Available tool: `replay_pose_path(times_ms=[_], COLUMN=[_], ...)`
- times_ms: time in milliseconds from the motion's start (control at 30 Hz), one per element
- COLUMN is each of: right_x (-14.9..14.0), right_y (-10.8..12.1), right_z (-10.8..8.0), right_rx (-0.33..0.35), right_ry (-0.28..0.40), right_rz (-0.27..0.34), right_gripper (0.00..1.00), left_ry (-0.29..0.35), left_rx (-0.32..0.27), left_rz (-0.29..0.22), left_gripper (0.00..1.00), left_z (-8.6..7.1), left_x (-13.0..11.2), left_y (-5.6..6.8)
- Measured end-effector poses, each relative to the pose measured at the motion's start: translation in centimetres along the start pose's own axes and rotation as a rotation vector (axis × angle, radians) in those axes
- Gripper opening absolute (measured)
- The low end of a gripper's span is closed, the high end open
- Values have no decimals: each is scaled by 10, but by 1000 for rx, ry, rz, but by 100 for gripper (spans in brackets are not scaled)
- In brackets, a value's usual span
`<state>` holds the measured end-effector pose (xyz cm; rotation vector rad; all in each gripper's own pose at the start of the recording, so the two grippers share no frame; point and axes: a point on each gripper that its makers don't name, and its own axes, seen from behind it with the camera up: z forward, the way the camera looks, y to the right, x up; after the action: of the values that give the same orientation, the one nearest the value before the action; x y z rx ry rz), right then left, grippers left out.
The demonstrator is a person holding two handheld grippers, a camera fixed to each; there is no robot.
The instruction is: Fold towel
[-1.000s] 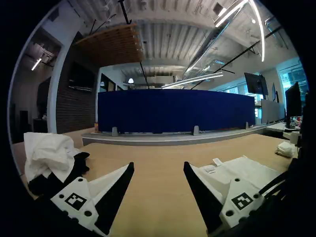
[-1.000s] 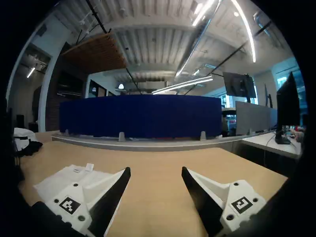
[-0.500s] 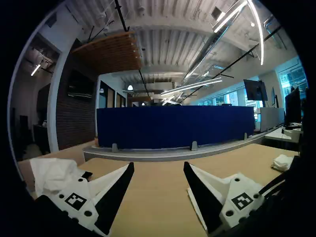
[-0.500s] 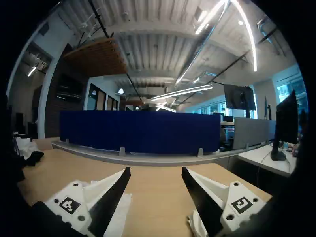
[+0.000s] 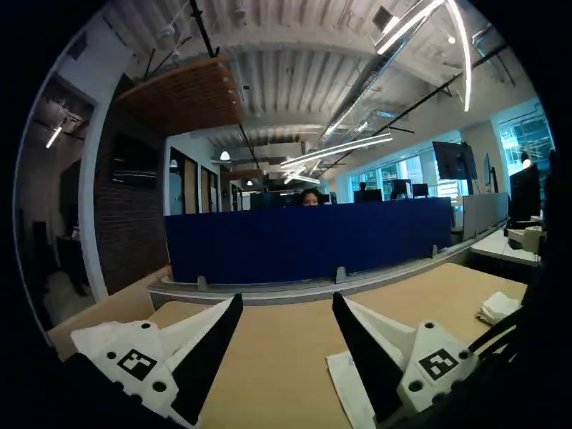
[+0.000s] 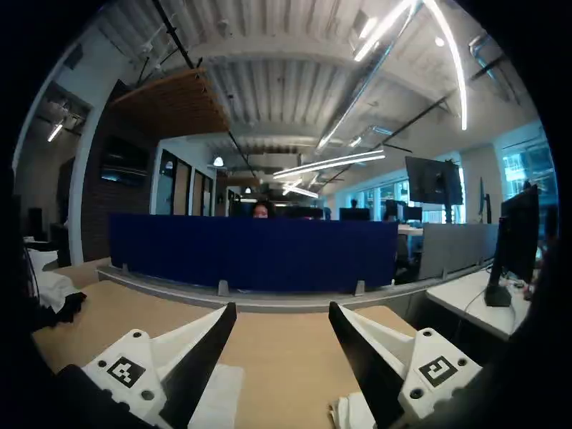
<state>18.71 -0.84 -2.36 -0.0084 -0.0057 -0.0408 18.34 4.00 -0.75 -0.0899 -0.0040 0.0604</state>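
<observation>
**Fold towel: state of progress.** Both grippers hover over the pale wooden tabletop (image 5: 422, 289), facing the long blue fabric partition (image 5: 307, 239) that stands along its far edge. The left gripper (image 5: 286, 336) has its jaws spread wide with nothing between them. The right gripper (image 6: 282, 336) is likewise spread and empty.

The flat white cloth towel (image 5: 344, 380) lies on the tabletop on the near side of the partition. In the left gripper view it lies beside and partly under that gripper's right finger. In the right gripper view the towel (image 6: 218, 386), probably the same one, lies by the left finger. Neither gripper grips it.

Its visible edge is straight and its surface smooth, but too little shows to count layers, so whether any fold has been made cannot be told. A small folded white cloth (image 5: 497, 307) sits toward the partition's right end. A heap of white and black cloth (image 6: 53, 294) sits toward its left end.

Judged remaining: grasp an edge of the towel and fold it over, unless this piece is already finished.
</observation>
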Motion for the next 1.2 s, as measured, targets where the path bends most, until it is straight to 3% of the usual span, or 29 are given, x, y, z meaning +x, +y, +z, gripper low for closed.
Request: replay_pose_path(times_ms=[167, 367, 867, 1200], right_x=[7, -1, -43, -67], right_y=[-9, -31, -63, -76], right_z=[-2, -7, -26, -35], right_rx=[49, 165, 370, 452], right_ry=[-43, -142, -388, -448], right_rz=[-47, -85, -173, -180], right_gripper=[100, 100, 100, 100], left_ry=[-44, -105, -291, -339], left_rx=[-64, -147, -348, -381], left_rz=[20, 28, 90, 117], left_gripper=[93, 93, 93, 93], left_z=[1, 1, -12, -17], left_x=[7, 5, -33, -60], left_y=[15, 31, 74, 79])
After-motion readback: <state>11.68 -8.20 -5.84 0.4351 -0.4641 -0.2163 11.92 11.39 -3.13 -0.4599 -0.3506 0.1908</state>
